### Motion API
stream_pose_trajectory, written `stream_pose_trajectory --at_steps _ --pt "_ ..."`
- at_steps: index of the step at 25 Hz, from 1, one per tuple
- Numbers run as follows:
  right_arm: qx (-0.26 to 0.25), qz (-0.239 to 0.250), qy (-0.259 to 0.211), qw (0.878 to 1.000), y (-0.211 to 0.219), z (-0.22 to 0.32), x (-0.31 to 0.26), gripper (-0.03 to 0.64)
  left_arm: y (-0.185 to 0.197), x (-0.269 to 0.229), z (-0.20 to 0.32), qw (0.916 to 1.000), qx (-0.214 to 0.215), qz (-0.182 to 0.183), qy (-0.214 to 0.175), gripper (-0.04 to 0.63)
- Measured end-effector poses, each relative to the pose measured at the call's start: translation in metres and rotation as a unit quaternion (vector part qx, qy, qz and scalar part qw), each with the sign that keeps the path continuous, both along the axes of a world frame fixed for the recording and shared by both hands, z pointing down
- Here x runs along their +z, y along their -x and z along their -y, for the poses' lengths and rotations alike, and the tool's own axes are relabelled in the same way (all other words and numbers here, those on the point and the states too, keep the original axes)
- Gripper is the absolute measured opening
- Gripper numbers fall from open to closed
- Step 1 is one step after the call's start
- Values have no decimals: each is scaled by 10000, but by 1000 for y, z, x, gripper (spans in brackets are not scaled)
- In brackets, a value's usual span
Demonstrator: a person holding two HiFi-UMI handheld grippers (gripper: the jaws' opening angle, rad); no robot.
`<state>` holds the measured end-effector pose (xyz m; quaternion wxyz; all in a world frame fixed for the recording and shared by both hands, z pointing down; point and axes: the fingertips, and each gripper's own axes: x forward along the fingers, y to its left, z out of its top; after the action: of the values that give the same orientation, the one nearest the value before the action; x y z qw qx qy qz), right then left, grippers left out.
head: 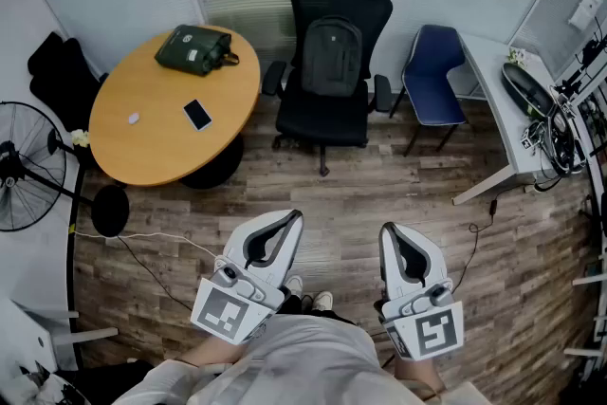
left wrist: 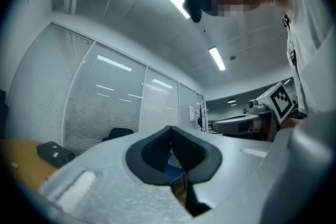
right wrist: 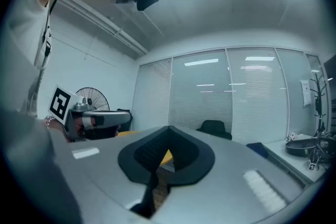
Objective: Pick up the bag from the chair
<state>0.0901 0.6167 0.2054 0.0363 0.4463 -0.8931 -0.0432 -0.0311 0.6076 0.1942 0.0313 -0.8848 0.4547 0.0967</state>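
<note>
A grey backpack point(head: 331, 58) stands upright on the seat of a black office chair point(head: 330, 114) at the far middle of the head view. My left gripper point(head: 285, 221) and right gripper point(head: 391, 231) are held close to my body, well short of the chair, both shut with nothing between the jaws. The left gripper view looks over its closed jaws point(left wrist: 170, 136) toward the blinds, with the chair's top point(left wrist: 121, 133) small in the distance. From the right gripper point(right wrist: 168, 136) the chair back point(right wrist: 214, 127) shows far off.
A round wooden table point(head: 152, 133) at the left carries a dark green pouch point(head: 194, 49), a phone point(head: 197, 115) and a small white item. A blue chair point(head: 433, 76) and a white desk point(head: 512, 123) with cables stand right. A fan point(head: 24, 168) stands at far left.
</note>
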Motion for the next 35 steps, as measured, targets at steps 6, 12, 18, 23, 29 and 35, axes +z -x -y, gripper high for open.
stream_pose_trajectory --at_steps 6,12,18,23,29,35 --pt "113 49 -46 9999 25 8 -1 3 31 13 4 9998 -18 58 208 5" --pt "178 86 -6 9998 51 12 7 5 59 19 6 9997 54 69 225 5" --pt "188 104 4 9998 67 19 9 5 75 22 13 9997 61 99 236 5" --pt "214 147 55 9996 72 32 15 3 77 29 25 9993 156 65 319 5" --pt "211 175 33 9996 65 59 17 5 70 32 50 9993 137 133 330 5" --pt "198 224 41 9995 56 98 19 5 60 33 90 9992 105 173 332 5"
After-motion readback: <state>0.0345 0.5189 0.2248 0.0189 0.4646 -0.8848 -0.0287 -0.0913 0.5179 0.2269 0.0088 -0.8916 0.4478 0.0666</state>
